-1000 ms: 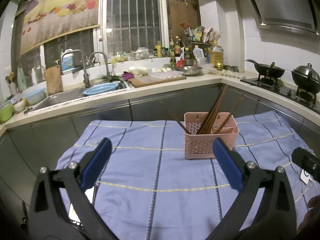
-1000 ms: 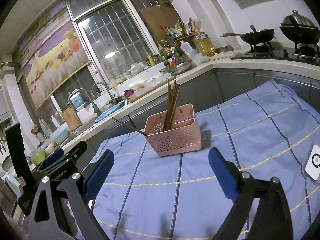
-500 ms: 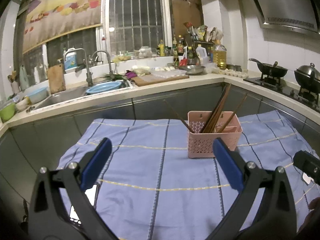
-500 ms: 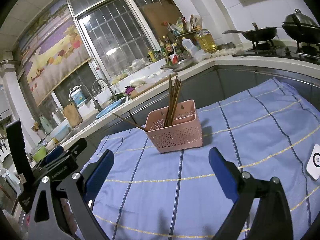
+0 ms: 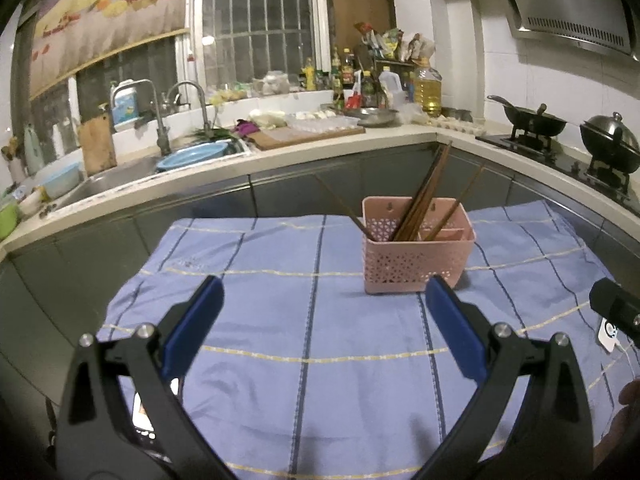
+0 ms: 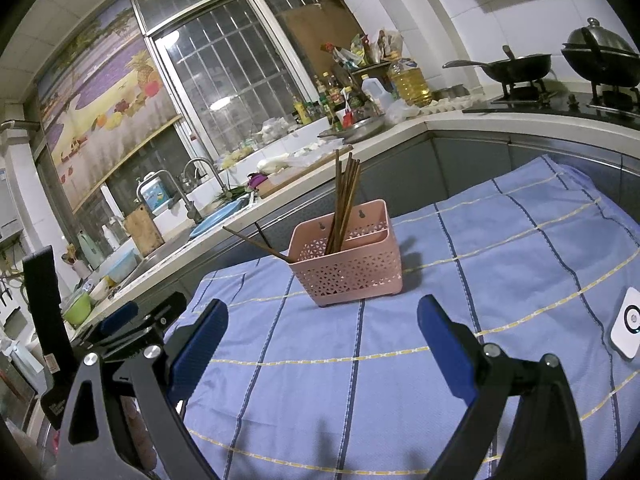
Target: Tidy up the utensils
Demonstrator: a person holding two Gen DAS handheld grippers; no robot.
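Basket (image 5: 416, 258) nearer left tool (image 5: 324, 300)

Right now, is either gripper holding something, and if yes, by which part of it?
Nothing is held. The left gripper and the right gripper are both open above the blue cloth; the chopsticks stand in the pink basket.

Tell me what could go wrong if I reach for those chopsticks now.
1. The pink basket looks light on loose cloth; a sideways pull may tip it.
2. One chopstick leans far over the rim and could flick out.
3. Both the left hand-held gripper and right hand-held gripper are open and close together; they might collide.
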